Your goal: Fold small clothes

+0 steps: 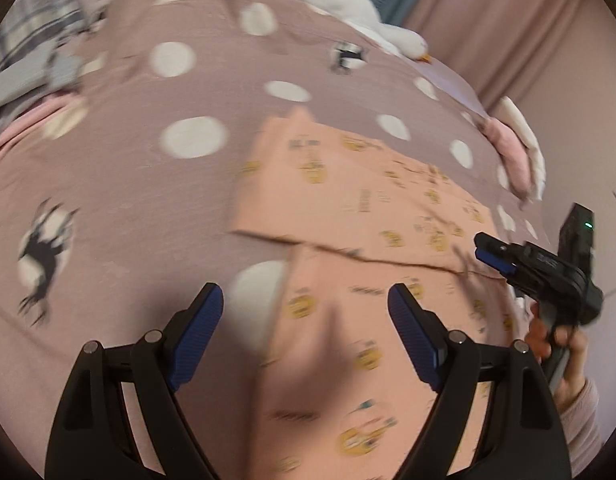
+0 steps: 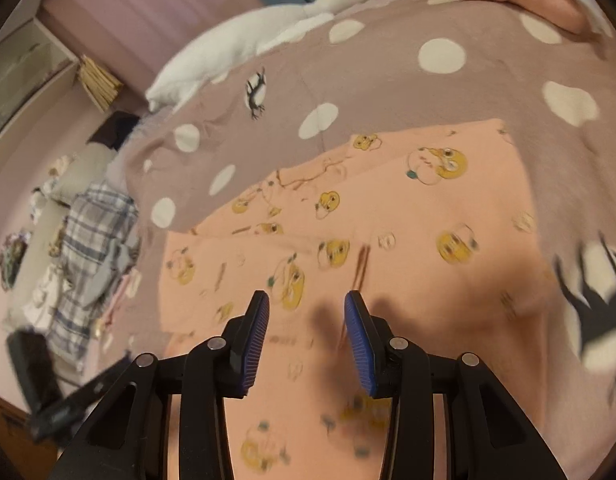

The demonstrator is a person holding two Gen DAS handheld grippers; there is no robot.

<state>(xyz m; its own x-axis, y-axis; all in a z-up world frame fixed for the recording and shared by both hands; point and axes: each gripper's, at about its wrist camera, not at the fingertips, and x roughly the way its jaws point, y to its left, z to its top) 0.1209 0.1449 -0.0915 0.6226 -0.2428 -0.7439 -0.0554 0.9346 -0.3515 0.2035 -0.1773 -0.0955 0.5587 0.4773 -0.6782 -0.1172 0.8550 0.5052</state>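
Bed cover (image 1: 119, 184), mauve with white dots, fills both views; broad bare stretch lies left of the garment in the left wrist view. Bed edge drops off at the right in that view, toward curtain.

Peach garment (image 2: 408, 216) with yellow cartoon print lies flat on the cover, partly folded: 1 folded layer overlaps the lower part, its edge a diagonal line (image 1: 348, 254).

White goose plush (image 2: 243, 44) lies along the far bed edge, well apart from the garment. Plaid clothes heap (image 2: 95, 248) sits off to the side, clear of it.

Left claw (image 1: 305, 300): jaws wide, nothing between them, over the garment's left edge. Right claw (image 2: 306, 306): jaws narrower, a gap showing, nothing gripped, above the peach cloth. A hand (image 1: 564, 344) holds the right claw's handle near the bed's right edge.
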